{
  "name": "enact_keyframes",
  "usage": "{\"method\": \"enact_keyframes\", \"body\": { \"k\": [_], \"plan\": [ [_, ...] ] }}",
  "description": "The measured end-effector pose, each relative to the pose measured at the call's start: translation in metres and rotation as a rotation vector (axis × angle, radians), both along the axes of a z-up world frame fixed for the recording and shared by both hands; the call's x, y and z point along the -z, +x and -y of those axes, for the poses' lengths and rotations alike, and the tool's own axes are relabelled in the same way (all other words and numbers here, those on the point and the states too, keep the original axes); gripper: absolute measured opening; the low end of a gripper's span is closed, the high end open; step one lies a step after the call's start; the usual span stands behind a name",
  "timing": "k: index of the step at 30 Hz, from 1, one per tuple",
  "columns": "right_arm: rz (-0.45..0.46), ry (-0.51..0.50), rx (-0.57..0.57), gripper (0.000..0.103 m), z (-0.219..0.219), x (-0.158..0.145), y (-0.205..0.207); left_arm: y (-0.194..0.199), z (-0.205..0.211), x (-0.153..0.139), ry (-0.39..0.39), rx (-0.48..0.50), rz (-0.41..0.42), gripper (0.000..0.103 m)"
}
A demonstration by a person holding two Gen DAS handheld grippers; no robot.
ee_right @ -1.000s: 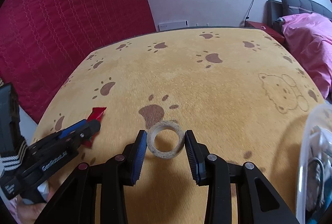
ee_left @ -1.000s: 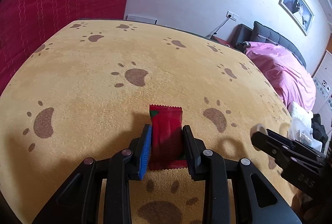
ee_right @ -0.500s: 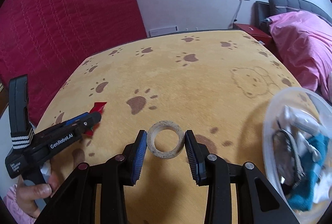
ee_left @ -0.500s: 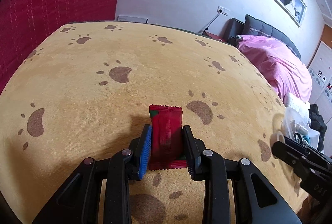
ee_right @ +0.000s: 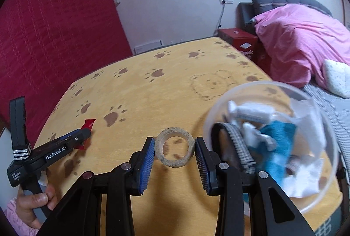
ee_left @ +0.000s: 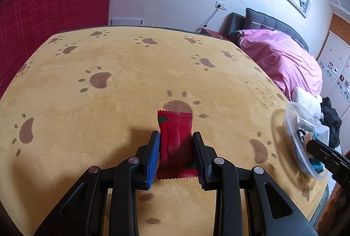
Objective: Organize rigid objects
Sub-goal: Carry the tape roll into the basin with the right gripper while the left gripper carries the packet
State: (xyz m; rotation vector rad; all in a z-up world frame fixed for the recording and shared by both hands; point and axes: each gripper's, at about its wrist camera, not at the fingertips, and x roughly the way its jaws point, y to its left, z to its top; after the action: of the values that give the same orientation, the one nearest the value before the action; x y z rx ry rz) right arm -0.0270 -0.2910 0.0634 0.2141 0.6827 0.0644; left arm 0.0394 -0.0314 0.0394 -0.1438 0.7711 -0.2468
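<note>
Above the paw-print cloth, the left gripper pinches a red packet between its jaws — the right gripper clamps a tape ring, just beside the clear bowl.

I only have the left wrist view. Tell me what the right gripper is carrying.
Observer: The right gripper is shut on a tape ring, a pale hollow ring held by its outer edge.
Operator: Report what is in the clear bowl; I only see its rim.
Observer: The clear bowl holds a white tube, a teal cloth, a grey-black strap and white wrappers.
Operator: Confirm my left gripper from outside.
Observer: In the right wrist view the left gripper has the red packet poking out beyond its tips, above the yellow paw-print cloth, with the person's left hand on the handle.
</note>
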Motion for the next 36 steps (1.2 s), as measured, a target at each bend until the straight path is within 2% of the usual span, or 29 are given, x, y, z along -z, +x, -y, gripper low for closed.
{"method": "enact_keyframes", "body": {
  "k": [11,19,26,36],
  "plan": [
    [0.050,-0.010,0.160,0.040,0.061,-0.007,-0.027,-0.004,0.044,-0.009,0.012,0.088,0.000,0.031],
    [0.070,-0.007,0.263,0.040,0.102,-0.007,-0.025,-0.008,0.074,-0.018,0.019,0.145,0.007,0.031],
    [0.027,0.020,0.302,0.040,0.131,0.013,-0.011,-0.009,0.095,-0.023,0.028,0.182,0.006,0.031],
    [-0.054,0.047,0.275,0.040,0.143,0.042,-0.004,-0.011,0.119,-0.028,0.029,0.224,-0.004,0.031]
  ]
}}
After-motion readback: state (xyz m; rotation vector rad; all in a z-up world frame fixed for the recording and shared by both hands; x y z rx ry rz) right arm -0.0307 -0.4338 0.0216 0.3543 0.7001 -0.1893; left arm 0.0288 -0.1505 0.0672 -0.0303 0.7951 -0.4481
